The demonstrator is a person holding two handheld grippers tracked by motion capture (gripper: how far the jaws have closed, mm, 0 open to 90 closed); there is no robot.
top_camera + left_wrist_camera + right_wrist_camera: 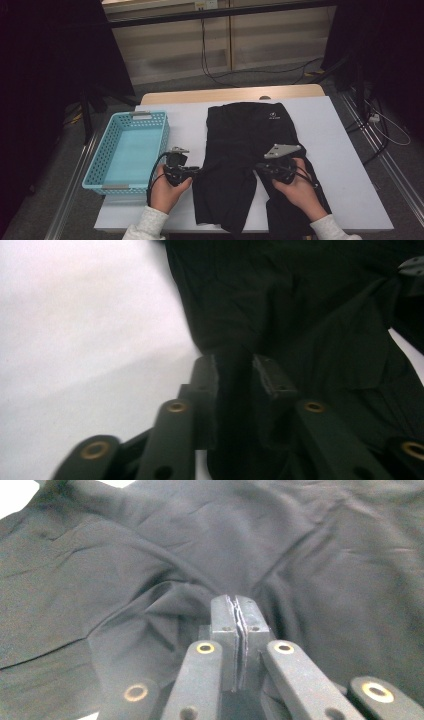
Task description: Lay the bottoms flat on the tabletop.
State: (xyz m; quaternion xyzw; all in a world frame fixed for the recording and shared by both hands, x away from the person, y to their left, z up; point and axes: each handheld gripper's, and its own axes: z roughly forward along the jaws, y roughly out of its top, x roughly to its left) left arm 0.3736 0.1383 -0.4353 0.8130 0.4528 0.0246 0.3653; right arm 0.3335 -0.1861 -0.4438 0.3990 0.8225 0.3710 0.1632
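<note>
Garments: one black garment (250,150), spread flat over the middle of the table, its small white logo near the far edge and its two legs reaching the near edge.
Table: one, under a white cover (335,165), with a strip of bare wood along the far side.
Baskets: one light-blue basket (107,165), standing left of the garment and apart from it.
Hands: two, each holding one gripper, both coming in from the near edge in pale sleeves.
Left gripper (192,171): at the garment's left edge, jaws slightly parted with a fold of black cloth between them; in the left gripper view (235,371) the cloth fills the gap, but whether the pads press it I cannot tell.
Right gripper (260,170): over the garment's right half; in the right gripper view (239,611) the jaws are clenched together, pads meeting, tips resting against the wrinkled cloth; whether any cloth is pinched I cannot tell.
Cables: several on the floor beyond the table.
</note>
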